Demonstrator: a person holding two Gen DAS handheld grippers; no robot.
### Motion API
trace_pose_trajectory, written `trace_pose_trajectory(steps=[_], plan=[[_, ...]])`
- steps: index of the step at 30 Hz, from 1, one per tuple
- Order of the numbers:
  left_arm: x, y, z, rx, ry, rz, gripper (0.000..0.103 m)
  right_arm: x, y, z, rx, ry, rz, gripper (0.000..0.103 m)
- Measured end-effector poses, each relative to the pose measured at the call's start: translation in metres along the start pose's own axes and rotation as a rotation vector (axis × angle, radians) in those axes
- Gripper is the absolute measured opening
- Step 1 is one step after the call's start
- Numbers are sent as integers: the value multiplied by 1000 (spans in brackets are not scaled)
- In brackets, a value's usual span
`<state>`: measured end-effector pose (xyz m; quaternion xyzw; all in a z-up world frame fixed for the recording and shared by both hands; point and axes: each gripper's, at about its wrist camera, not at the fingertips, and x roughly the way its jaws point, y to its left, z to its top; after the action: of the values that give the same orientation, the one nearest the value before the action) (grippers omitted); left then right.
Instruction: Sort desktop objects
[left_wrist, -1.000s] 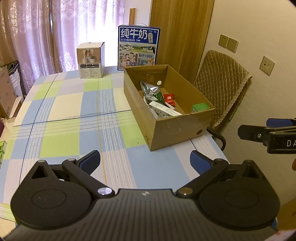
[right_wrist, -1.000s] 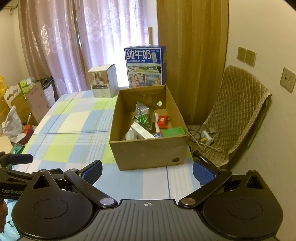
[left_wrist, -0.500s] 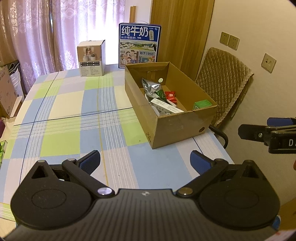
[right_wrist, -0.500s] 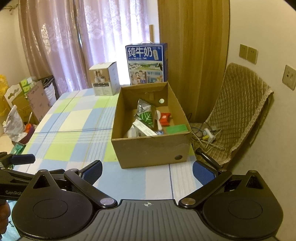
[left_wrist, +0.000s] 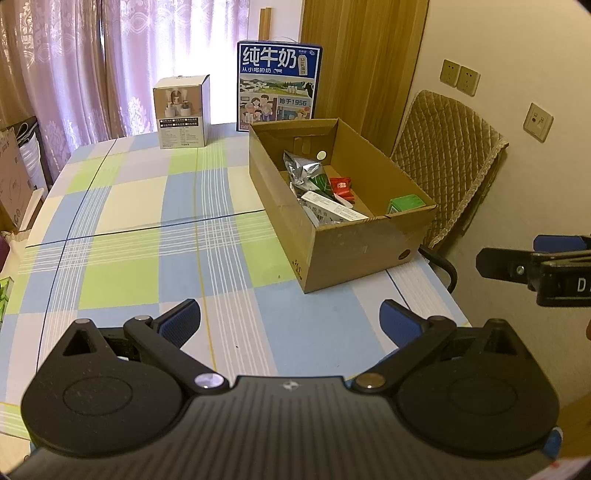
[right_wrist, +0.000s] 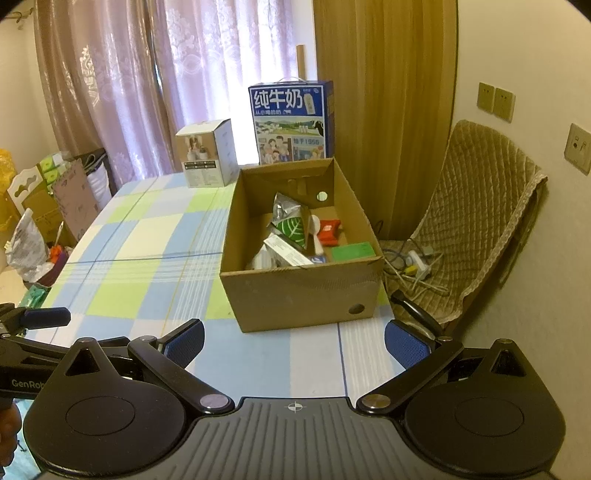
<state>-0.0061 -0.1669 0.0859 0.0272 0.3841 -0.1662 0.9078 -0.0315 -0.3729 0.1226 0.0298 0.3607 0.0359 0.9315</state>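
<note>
Both grippers wide open, holding nothing, above the near table edge.

Ahead of the left gripper (left_wrist: 290, 323) lies bare checked tablecloth (left_wrist: 147, 229); the cardboard box (right_wrist: 303, 291) of sorted items sits ahead of the right gripper (right_wrist: 293, 341), chair (right_wrist: 480, 229) beyond.

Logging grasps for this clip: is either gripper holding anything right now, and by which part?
Nothing is held. The left gripper and the right gripper are both open and empty above the table, short of the cardboard box.
</note>
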Motion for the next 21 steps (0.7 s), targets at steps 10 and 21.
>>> trace_pose_trajectory(steps=[10,21], plan=[[1,1,-1,-2,3,-1,102,0,0,0,-1,0,0,101],[1,2,0,-7,2,2,102,2,0,-1,-9,-2,-5,101]])
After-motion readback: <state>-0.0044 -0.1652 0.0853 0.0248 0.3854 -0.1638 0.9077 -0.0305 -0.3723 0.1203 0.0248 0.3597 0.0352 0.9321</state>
